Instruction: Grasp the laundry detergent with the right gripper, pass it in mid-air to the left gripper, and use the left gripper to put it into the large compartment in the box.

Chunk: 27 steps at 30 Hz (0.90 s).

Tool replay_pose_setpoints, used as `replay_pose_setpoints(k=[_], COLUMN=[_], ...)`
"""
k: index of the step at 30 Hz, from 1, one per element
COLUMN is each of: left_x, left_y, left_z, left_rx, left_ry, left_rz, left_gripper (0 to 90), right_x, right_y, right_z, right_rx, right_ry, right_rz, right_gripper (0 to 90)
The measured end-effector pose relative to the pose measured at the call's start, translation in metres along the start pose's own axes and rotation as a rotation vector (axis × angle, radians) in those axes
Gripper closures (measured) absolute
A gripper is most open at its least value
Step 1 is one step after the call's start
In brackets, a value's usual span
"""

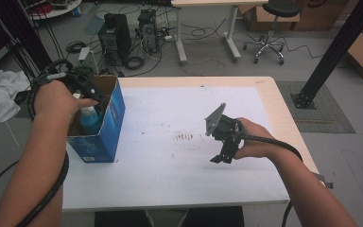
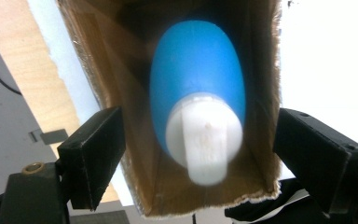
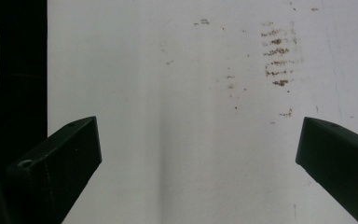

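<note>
one blue bottle [image 2: 196,88] is standing white cap up inside the open cardboard box [image 1: 105,127], so we are holding our left gripper [image 2: 196,154] spread above it, pinching nothing. our right gripper [image 1: 221,158] is idling spread over the bench [image 1: 170,142].

The bottle [image 2: 198,79] is bright blue with a white cap [image 2: 205,140]. The box [image 1: 105,125] is blue outside with small white print, plain brown cardboard inside. The tabletop [image 1: 179,165] is white, edged in pale wood, with rusty brown speckled stains [image 3: 275,56]. Both grippers are black.
</note>
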State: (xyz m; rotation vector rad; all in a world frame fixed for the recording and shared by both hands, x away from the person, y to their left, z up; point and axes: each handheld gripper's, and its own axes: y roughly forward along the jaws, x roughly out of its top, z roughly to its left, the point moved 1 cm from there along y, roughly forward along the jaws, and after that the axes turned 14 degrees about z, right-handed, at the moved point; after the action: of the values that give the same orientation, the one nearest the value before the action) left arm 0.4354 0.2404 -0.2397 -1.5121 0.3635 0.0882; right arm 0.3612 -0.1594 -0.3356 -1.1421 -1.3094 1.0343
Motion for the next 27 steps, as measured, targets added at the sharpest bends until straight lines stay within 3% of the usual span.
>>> replay_pose_setpoints(k=[9, 17, 27], left_x=[-0.010, -0.019, -0.022], left_y=[-0.027, -0.050, -0.063], left_z=[-0.012, -0.035, -0.062], left_rx=[0.036, 0.068, 0.085], left_ry=[0.065, 0.165, 0.264], left_rz=[-0.052, -0.072, -0.074], left_gripper=[14.9, 9.1, 7.1], right_x=[0.001, 0.002, -0.001], right_y=[0.000, -0.002, -0.004], right_z=[0.000, 0.000, 0.000], right_rx=[0.001, -0.002, -0.003], right_ry=[0.002, 0.003, 0.007], right_rz=[0.003, 0.004, 0.004], right_gripper=[0.0, 0.0, 0.0])
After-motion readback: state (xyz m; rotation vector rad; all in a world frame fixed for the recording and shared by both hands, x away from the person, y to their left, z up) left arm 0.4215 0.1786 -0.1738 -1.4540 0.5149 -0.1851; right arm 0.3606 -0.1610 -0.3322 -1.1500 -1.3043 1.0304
